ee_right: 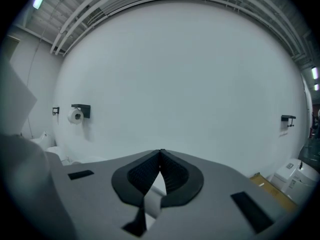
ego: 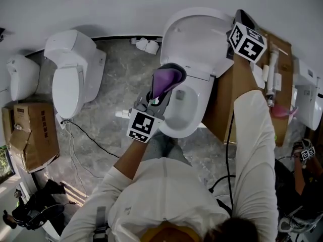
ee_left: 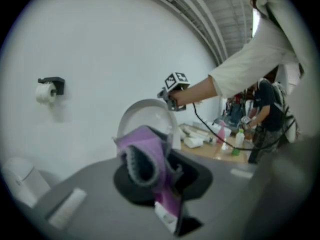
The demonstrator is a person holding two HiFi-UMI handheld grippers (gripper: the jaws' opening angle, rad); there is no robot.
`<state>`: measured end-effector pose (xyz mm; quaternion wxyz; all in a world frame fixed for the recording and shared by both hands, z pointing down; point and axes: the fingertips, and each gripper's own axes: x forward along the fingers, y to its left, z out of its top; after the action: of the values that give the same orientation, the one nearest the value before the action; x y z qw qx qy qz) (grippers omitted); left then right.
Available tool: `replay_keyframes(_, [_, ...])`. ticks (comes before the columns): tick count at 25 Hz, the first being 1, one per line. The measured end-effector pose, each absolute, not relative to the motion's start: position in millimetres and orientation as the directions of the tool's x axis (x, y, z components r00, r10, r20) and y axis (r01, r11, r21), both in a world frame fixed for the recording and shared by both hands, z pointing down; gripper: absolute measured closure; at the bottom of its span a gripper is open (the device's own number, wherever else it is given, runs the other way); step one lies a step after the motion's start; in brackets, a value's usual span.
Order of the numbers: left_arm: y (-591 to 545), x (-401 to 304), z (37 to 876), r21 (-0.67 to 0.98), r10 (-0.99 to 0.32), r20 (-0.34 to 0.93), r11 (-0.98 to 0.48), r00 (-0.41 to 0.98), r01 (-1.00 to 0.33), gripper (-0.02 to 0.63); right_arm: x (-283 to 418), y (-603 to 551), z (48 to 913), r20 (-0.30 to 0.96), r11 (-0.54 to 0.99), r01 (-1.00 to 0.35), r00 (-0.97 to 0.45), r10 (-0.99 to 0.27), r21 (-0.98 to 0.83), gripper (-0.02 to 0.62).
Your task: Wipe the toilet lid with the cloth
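The white toilet has its lid (ego: 194,34) raised against the wall, above the open bowl (ego: 184,105). My left gripper (ego: 171,70) hangs over the bowl's left rim, shut on a purple cloth (ego: 164,82) that drapes over its jaws. In the left gripper view the cloth (ee_left: 147,154) hangs folded in front of the upright lid (ee_left: 147,116). My right gripper (ego: 241,15) is up at the lid's right top edge, jaws shut and empty. In its own view the right gripper (ee_right: 160,154) faces the bare white wall.
A second toilet (ego: 70,79) stands to the left, with a cardboard box (ego: 30,135) beside it. A cardboard crate (ego: 227,100) right of the toilet carries bottles and parts. A cable (ego: 86,137) crosses the floor. Another person (ego: 303,170) stands at the right. A paper roll holder (ee_right: 77,114) hangs on the wall.
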<state>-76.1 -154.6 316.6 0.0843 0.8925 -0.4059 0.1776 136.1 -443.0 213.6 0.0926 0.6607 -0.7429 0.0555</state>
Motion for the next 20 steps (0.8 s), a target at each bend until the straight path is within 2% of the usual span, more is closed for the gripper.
replay_keyframes(20, [-126,-57,305,0.015,-0.669,0.361,-0.693,0.65,-0.721,0.557,133,-385,207,0.23,0.176,-0.982,-0.156,-0.961,0.071,0.583])
